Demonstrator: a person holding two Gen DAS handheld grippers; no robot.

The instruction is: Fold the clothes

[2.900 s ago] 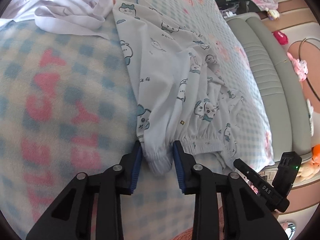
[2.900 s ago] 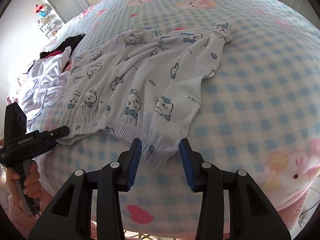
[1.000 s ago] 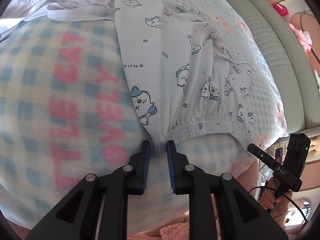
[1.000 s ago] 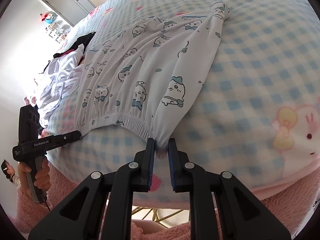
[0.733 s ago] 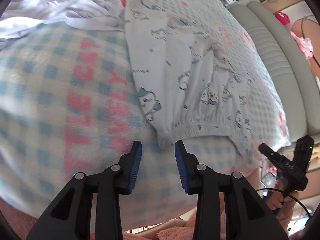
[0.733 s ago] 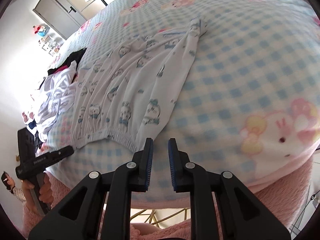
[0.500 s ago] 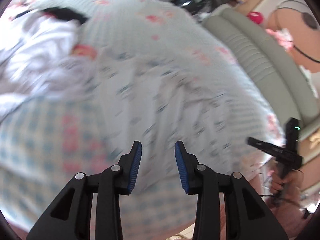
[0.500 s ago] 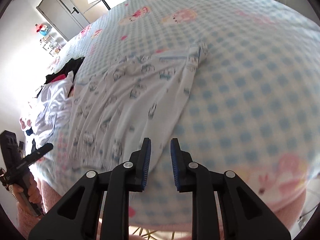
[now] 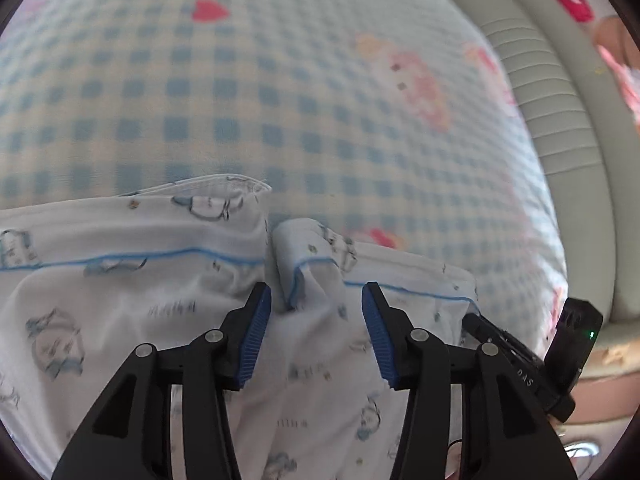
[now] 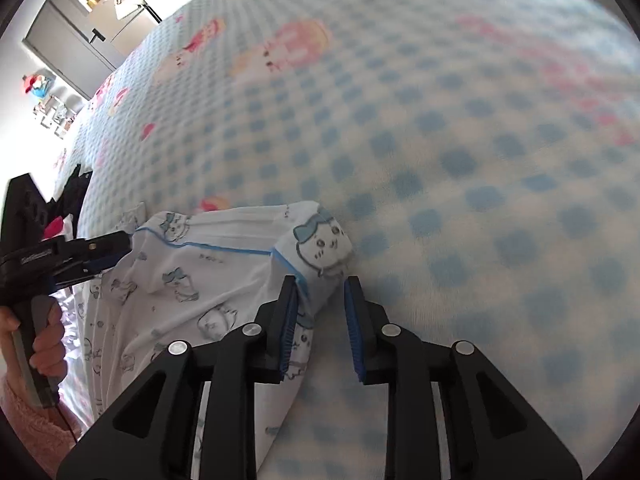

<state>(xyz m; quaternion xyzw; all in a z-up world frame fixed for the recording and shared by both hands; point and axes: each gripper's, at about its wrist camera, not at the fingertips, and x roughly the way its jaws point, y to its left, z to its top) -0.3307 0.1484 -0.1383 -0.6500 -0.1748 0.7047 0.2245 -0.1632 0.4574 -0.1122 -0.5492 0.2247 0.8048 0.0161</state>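
Two grippers reach low over the bed (image 9: 280,92), jaws apart: the left gripper (image 9: 316,300) straddles a bunched cuff of the pyjamas (image 9: 132,280), the right gripper (image 10: 320,292) straddles another cuff.

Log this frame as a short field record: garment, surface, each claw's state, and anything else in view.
garment: white cartoon-print pyjama piece with blue piping, lying on the bed, far edge bunched
surface: blue-checked blanket with pink cartoon figures
left claw: open, a fabric fold between the fingers
right claw: open, straddling the garment corner
other: dark clothing at far left; grey padded headboard at right
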